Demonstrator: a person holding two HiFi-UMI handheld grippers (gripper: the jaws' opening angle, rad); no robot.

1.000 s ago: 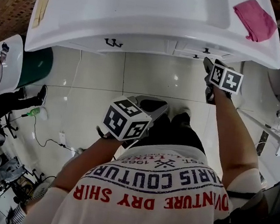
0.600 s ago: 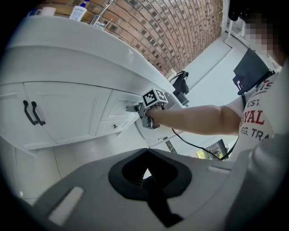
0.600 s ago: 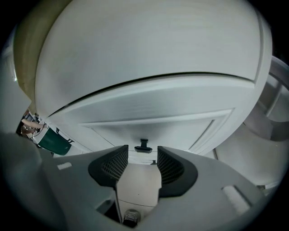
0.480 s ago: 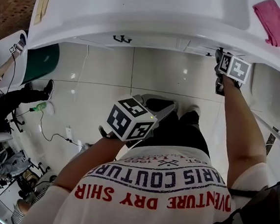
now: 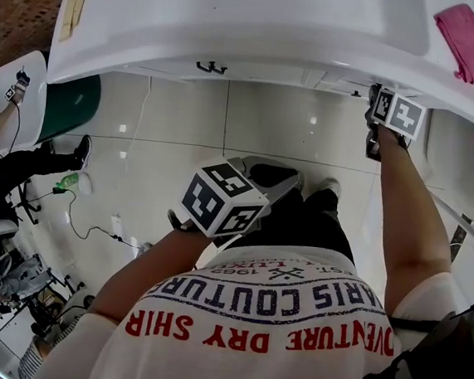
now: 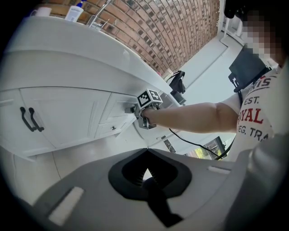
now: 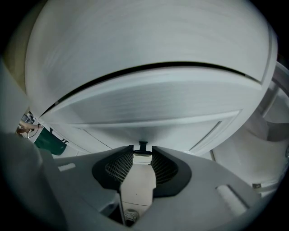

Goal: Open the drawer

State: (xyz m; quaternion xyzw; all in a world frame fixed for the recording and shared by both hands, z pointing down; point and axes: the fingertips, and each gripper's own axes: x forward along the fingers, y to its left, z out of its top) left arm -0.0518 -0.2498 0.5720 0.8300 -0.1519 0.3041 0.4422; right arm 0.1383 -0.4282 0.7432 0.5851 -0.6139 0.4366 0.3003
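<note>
The white vanity (image 5: 235, 34) has a small drawer front (image 6: 118, 106) at its right end, under the counter's rim. Its small dark knob (image 7: 143, 145) sits between the tips of my right gripper (image 7: 143, 155); the jaws are closing and the knob's head spans the gap, touching both pads. From the head view the right gripper (image 5: 373, 91) reaches under the counter's edge, and the knob is hidden there. My left gripper (image 5: 295, 179) hangs by the person's waist, far from the vanity. Its jaws are shut with nothing in them (image 6: 146, 167).
Two dark door handles (image 5: 209, 67) sit on the cabinet left of the drawers. A pink cloth (image 5: 468, 42) lies on the counter's right end. A green basin (image 5: 65, 108) and a seated person (image 5: 5, 175) are at the left. A cable (image 5: 91, 229) runs over the tiled floor.
My right gripper has moved up to the cabinet front and under the counter's rim, reaching the drawer's knob. The left gripper has stayed by the waist.
</note>
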